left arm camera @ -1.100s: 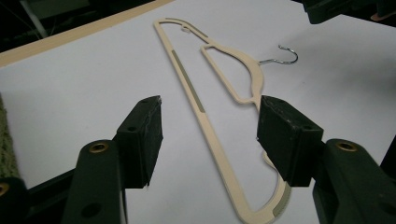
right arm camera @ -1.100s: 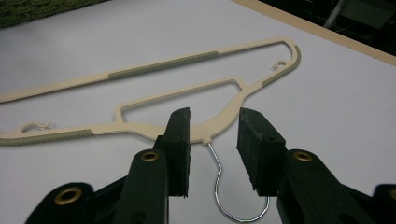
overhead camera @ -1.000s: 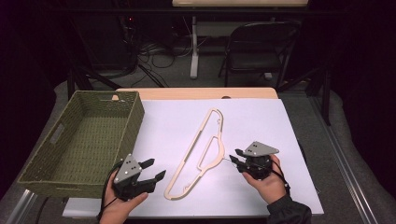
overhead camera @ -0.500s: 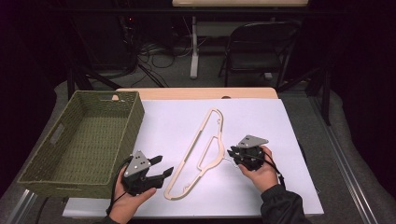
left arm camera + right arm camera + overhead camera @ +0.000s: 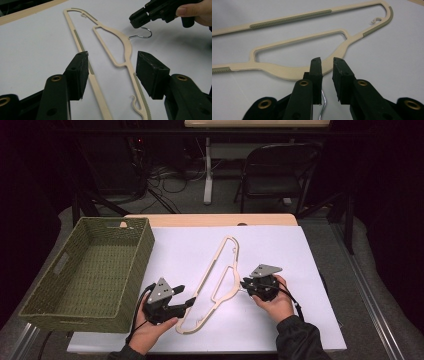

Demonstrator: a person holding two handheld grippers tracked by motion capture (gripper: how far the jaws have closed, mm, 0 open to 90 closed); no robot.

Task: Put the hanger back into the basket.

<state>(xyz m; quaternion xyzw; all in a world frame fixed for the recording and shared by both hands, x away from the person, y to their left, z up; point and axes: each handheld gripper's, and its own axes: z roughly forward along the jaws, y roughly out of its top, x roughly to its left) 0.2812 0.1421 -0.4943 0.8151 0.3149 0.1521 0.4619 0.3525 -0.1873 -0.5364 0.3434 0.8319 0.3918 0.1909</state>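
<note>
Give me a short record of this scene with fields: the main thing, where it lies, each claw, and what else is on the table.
main thing: cream clothes hanger with a metal hook
where: flat on the white table cover, right of the basket
left claw: open, jaws wide, straddling the hanger's lower end without touching it
right claw: jaws have just been closing, now narrow, with a gap between them, at the hook; no grip visible
other: empty green woven basket at the table's left side
</note>
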